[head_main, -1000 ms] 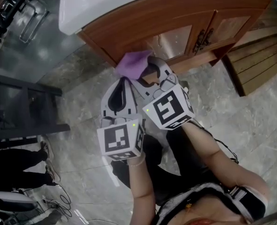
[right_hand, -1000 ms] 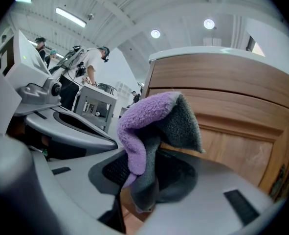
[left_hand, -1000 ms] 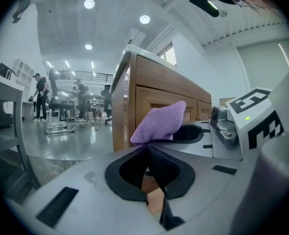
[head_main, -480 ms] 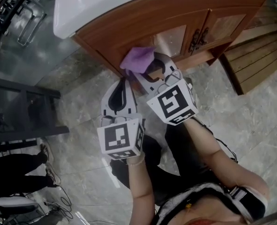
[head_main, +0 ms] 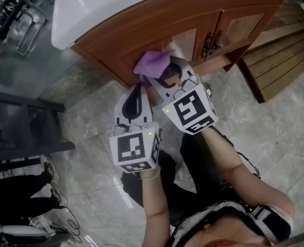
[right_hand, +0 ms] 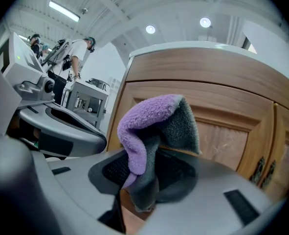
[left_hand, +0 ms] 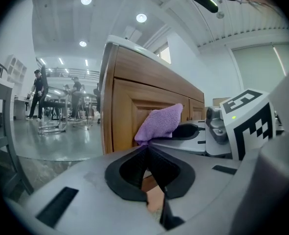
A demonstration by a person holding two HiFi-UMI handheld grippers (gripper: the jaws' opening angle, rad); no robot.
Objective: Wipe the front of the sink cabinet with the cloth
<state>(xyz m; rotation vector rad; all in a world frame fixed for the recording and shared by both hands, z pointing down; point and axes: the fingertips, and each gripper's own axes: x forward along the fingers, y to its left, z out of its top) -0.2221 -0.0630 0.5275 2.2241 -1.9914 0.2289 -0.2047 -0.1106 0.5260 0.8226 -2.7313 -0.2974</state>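
Note:
A purple cloth (head_main: 154, 64) with a grey underside is pinched in my right gripper (head_main: 159, 76) and pressed against the wooden front of the sink cabinet (head_main: 141, 27), at the left door panel. In the right gripper view the cloth (right_hand: 154, 126) bulges up out of the shut jaws before the cabinet front (right_hand: 222, 87). My left gripper (head_main: 137, 92) is just left of and below the right one, shut with nothing in it, pointing at the cabinet's lower left corner. The left gripper view shows the cloth (left_hand: 160, 123) and the cabinet (left_hand: 129, 102).
A white sink top (head_main: 90, 4) overhangs the cabinet. Two metal door handles (head_main: 211, 41) sit right of the cloth. A dark stand (head_main: 23, 125) is at the left, wooden slats (head_main: 280, 55) at the right. A person's legs (head_main: 18, 189) show at lower left on the marble floor.
My right gripper has carried the cloth a little up and along the cabinet front. The left gripper has stayed nearly where it was.

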